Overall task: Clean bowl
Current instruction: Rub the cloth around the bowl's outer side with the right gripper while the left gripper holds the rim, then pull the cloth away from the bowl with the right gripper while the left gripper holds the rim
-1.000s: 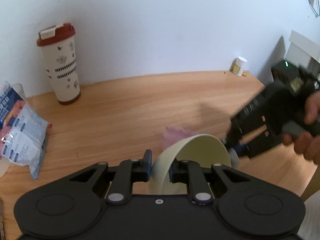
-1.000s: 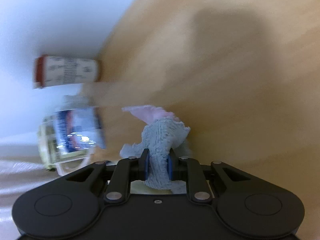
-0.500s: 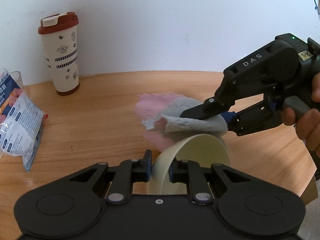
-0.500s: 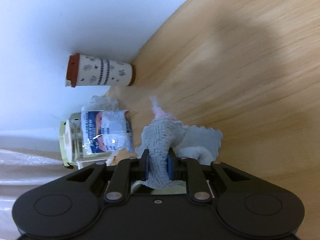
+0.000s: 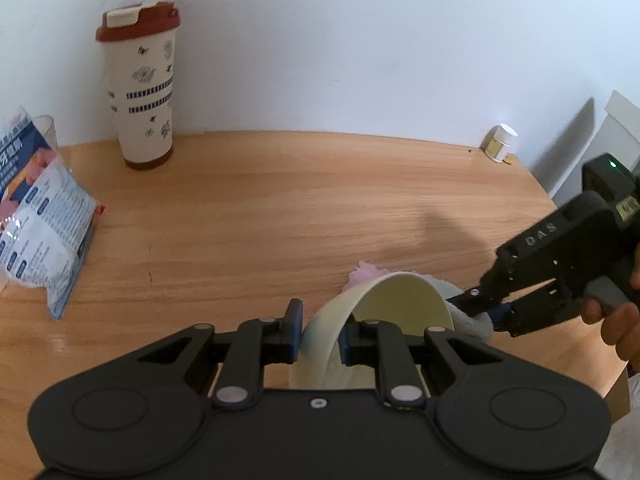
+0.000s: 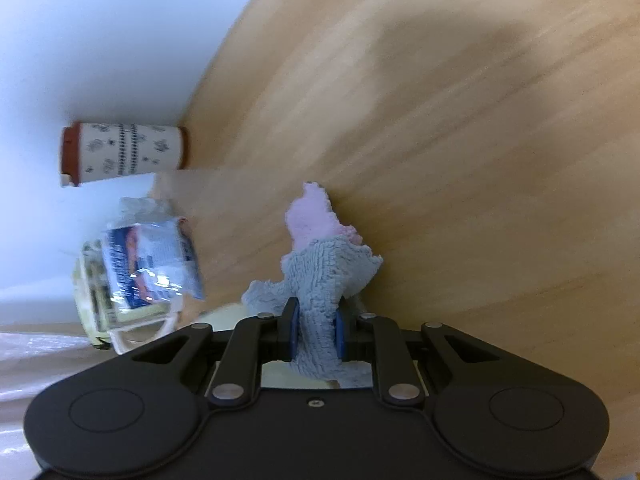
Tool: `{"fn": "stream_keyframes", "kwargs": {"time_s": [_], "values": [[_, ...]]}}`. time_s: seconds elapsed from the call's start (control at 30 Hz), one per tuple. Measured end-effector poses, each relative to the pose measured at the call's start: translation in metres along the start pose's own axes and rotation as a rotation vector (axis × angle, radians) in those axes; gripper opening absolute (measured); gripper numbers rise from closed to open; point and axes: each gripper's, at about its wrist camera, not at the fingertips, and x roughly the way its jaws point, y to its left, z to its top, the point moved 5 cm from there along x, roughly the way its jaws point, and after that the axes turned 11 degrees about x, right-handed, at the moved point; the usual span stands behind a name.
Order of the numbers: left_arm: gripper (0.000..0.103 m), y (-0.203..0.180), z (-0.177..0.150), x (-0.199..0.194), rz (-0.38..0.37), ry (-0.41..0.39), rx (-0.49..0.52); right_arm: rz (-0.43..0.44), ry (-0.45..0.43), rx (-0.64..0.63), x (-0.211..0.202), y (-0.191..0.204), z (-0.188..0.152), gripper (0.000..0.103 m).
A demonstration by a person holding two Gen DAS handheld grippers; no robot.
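Observation:
My left gripper [image 5: 319, 330] is shut on the rim of a pale cream bowl [image 5: 394, 304], held tilted above the wooden table [image 5: 280, 208]. My right gripper [image 6: 314, 326] is shut on a grey and pink cloth [image 6: 326, 256]. In the left wrist view the right gripper [image 5: 486, 308] comes in from the right and presses the cloth [image 5: 466, 312] against the bowl's far right side, mostly hidden behind the rim. A sliver of the bowl [image 6: 224, 316] shows under the cloth in the right wrist view.
A tall patterned tumbler with a red lid [image 5: 140, 88] stands at the back left by the white wall. A blue and white snack packet [image 5: 40, 216] lies at the left edge. A small white bottle [image 5: 500, 142] stands at the back right.
The right gripper has dropped from above the bowl's rim to its far right side, carrying the cloth down behind the bowl. The left gripper keeps its hold on the bowl.

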Motion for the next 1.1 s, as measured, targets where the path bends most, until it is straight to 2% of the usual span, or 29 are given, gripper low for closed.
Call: {"fn": "stream_keyframes", "kwargs": {"time_s": [0.3, 0.47, 0.6, 0.67, 0.8, 0.9, 0.93, 0.97, 1.0, 1.07, 1.1], "values": [[0.016, 0.024, -0.003, 0.010, -0.003, 0.041, -0.110, 0.048, -0.086, -0.060, -0.024, 0.015, 0.007, 0.020], [0.013, 0.045, -0.002, 0.018, -0.043, 0.135, -0.174, 0.076, -0.137, -0.101, -0.039, 0.025, 0.010, 0.020], [0.012, 0.054, -0.002, 0.022, -0.056, 0.186, -0.177, 0.108, -0.152, -0.102, -0.047, 0.029, 0.012, 0.020], [0.012, 0.056, -0.005, 0.028, -0.089, 0.247, -0.144, 0.113, -0.165, -0.108, -0.051, 0.032, 0.012, 0.020], [0.013, 0.058, -0.003, 0.032, -0.125, 0.267, -0.086, 0.124, -0.174, -0.113, -0.055, 0.037, 0.009, 0.020], [0.017, 0.057, 0.002, 0.035, -0.165, 0.291, -0.006, 0.124, -0.184, -0.114, -0.058, 0.037, 0.006, 0.020], [0.023, 0.054, 0.007, 0.036, -0.181, 0.301, 0.058, 0.126, -0.185, -0.118, -0.058, 0.037, 0.005, 0.020], [0.028, 0.054, 0.007, 0.037, -0.182, 0.301, 0.061, 0.128, -0.186, -0.123, -0.059, 0.038, 0.004, 0.020], [0.030, 0.049, 0.012, 0.040, -0.197, 0.324, 0.153, 0.126, -0.186, -0.128, -0.058, 0.038, 0.002, 0.020], [0.037, 0.044, 0.017, 0.045, -0.211, 0.342, 0.253, 0.121, -0.186, -0.140, -0.058, 0.038, 0.000, 0.020], [0.038, 0.042, 0.019, 0.048, -0.217, 0.350, 0.299, 0.120, -0.188, -0.142, -0.058, 0.038, -0.001, 0.020]]}}
